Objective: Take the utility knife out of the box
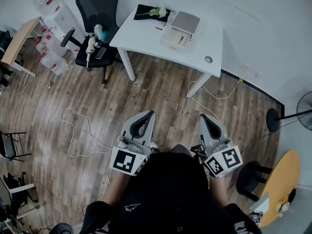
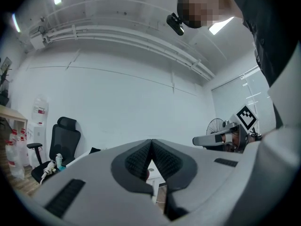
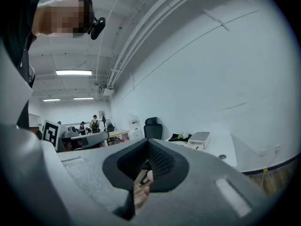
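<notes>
Your white table [image 1: 146, 35] is well ahead, office chair [image 1: 100, 9] just left of it, loose cable [image 1: 68, 145] on the floor between you and it. The box [image 1: 176, 37] sits on that table, utility knife [image 1: 181, 40] apparently inside. Left gripper [image 1: 149, 114] and right gripper [image 1: 203, 117] are both clenched tight, gripping nothing.

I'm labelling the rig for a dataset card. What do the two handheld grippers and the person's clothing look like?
Both the left gripper and right gripper have light grey bodies with dark ribbed pads lining the jaws. Each carries a cube with black-and-white square markers. The person wears a black top.
</notes>
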The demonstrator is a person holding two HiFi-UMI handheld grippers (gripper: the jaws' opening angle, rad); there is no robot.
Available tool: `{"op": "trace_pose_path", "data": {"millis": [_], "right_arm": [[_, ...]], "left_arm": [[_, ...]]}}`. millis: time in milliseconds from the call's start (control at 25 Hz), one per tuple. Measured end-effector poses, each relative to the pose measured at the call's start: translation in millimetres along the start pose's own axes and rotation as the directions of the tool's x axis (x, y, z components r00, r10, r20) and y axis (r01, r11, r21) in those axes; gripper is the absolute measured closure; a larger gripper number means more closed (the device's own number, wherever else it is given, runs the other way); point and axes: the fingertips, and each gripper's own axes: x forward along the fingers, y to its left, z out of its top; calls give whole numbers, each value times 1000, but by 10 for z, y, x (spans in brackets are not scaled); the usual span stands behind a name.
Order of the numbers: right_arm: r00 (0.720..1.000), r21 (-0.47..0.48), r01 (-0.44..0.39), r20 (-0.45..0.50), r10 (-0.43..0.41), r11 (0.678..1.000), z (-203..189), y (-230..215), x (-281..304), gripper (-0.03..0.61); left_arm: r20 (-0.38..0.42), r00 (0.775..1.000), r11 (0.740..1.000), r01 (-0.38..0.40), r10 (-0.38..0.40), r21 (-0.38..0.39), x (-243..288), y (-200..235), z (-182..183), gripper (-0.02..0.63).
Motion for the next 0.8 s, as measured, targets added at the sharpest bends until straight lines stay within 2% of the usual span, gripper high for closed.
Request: {"op": "trace_pose_path", "data": {"millis": [240, 520, 800], "right_arm": [[1000, -8, 12, 5, -12, 1000, 25, 114, 205, 574], [1000, -2, 22, -12, -22, 1000, 11, -49, 430, 574], [998, 2, -36, -45, 36, 999, 6, -343, 881, 574]], "left_arm": [[6, 1000, 1000, -7, 8, -15, -49, 286, 24, 609], [1, 1000, 1000, -3, 3, -17, 154, 428, -16, 609], [-2, 997, 997, -75, 75, -12, 451, 701, -74, 609]]}}
